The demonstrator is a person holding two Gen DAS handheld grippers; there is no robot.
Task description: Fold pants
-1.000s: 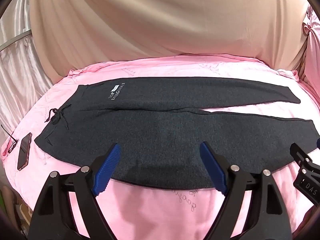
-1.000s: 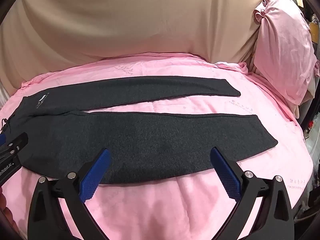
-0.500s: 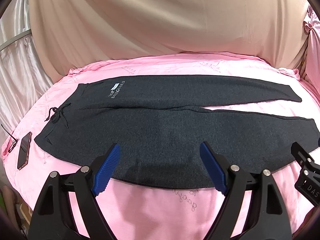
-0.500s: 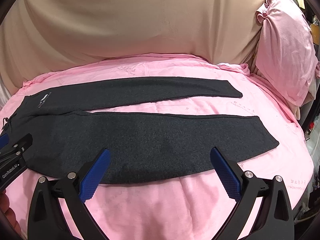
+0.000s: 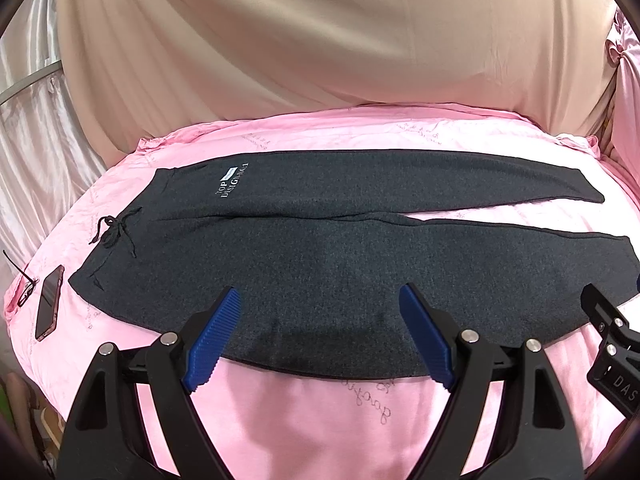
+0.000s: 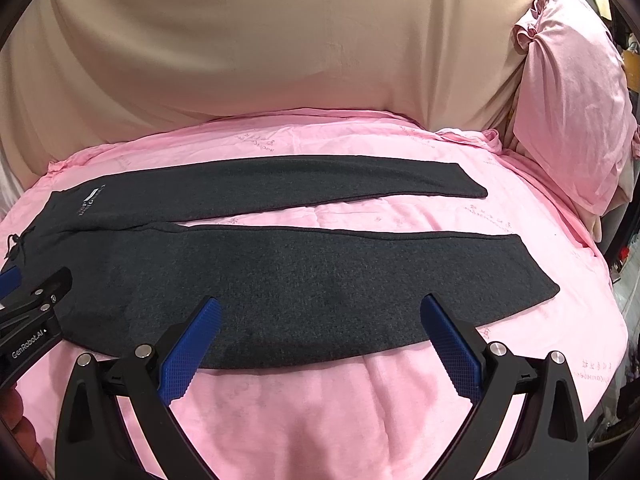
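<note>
Dark grey sweatpants (image 5: pixel 320 248) are laid flat across the pink bedsheet (image 5: pixel 320 420), long axis left-right: waistband with drawstring (image 5: pixel 114 232) at left, cuffs at right, legs slightly splayed. Left gripper (image 5: pixel 320 340) and right gripper (image 6: pixel 320 344) are spread wide, nothing held, above the near edge. Beige drape (image 6: pixel 260 40) behind; phone (image 5: pixel 50 308) at left.
</note>
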